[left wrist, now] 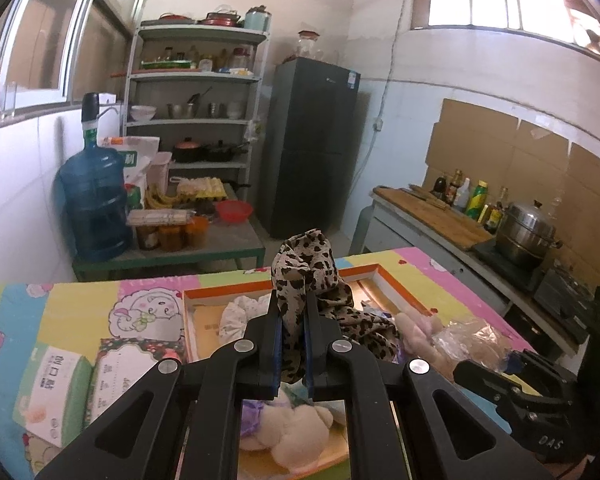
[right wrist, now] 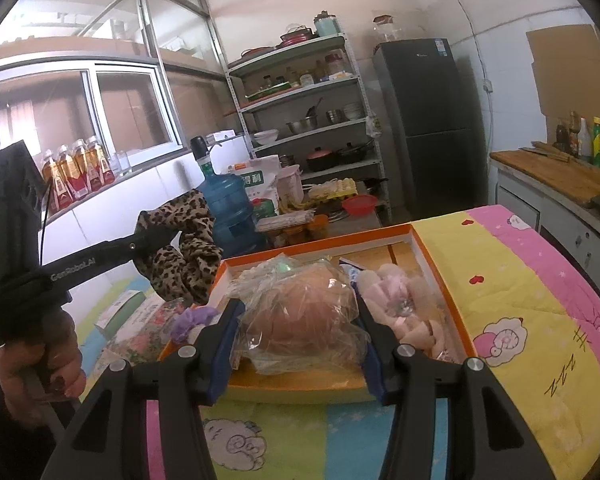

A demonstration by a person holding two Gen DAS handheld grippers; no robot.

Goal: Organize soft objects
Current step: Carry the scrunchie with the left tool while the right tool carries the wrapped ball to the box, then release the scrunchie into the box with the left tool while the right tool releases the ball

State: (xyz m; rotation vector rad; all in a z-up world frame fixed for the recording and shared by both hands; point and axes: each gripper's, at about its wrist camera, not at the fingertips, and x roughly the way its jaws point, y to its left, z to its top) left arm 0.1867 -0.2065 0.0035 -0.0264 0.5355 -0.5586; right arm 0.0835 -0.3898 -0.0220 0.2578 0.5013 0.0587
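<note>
Here the left hand-held gripper [left wrist: 293, 328] is clamped tight on a leopard scarf [left wrist: 304, 276], jaws nearly together w/ the cloth bunched above the tips and trailing down to the right; in the right wrist view the scarf [right wrist: 184, 248] hangs clear of the counter [right wrist: 512, 280], above and just left of the tray's far-left corner. The right hand-held gripper [right wrist: 296, 320] has its jaws partway apart, one on each side of a bagged plush [right wrist: 300, 312]; the pads look to press the plastic, though crinkled wrap makes contact hard to confirm. That bag lies in the orange tray [right wrist: 440, 264], which sits on the cartoon-print counter cover. Beside it in the tray, to the right, a pink plush [right wrist: 392, 292]. Left of the tray, a purple item [right wrist: 192, 318] and two boxes [left wrist: 60, 392] on the counter. A person's hand [right wrist: 40, 364] grips the left tool's handle.
</note>
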